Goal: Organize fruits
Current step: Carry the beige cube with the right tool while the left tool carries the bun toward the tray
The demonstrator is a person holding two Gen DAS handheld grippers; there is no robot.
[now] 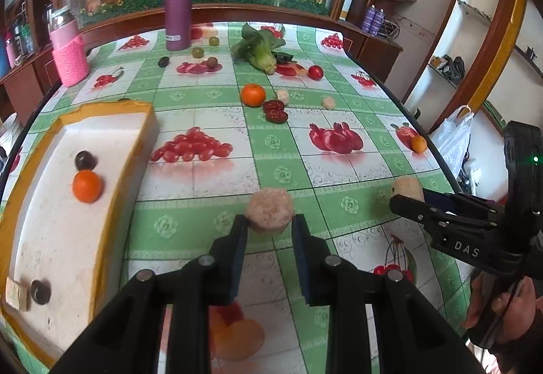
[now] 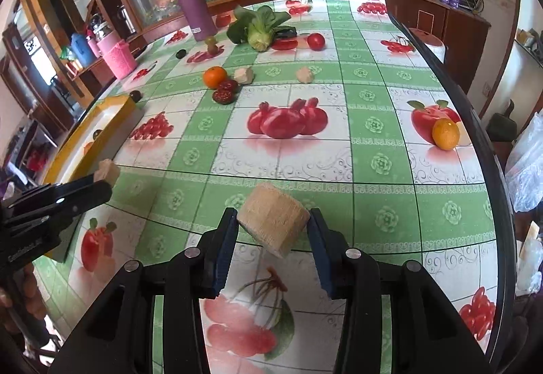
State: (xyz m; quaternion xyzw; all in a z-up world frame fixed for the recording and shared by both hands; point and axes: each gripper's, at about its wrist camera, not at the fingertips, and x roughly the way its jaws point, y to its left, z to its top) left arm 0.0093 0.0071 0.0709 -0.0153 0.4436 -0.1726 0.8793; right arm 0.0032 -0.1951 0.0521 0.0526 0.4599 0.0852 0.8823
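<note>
- Table (image 1: 339, 177), fruit-print cloth: it fills both views, and both grippers hang above it, pitched down.
- White foam tray (image 1: 61, 238) with yellow rim: it sits to the left of the left jaws and holds an orange (image 1: 87, 186), a dark plum-like fruit (image 1: 85, 160), a second dark round fruit and a pale chunk. My read is that it's the drop target.
- Left gripper (image 1: 269, 221): clenched on a pale cut chunk (image 1: 269, 210), possibly sugarcane, pinched at the fingertips and clear of the cloth.
- Right gripper (image 2: 273, 221): grasping a tan, fibrous chunk (image 2: 273, 223), tilted between the pads.
- Step, as I judge it: both picks are done and this is the carry to the tray.
- Next: swing the left gripper over the tray rim, lower it, release, then do the same with the right. Keep the two apart.
- Ahead of the jaws, not yet sorted: another orange (image 1: 253, 95), red dates (image 1: 275, 111), more pale chunks and a small orange (image 2: 445, 133).
</note>
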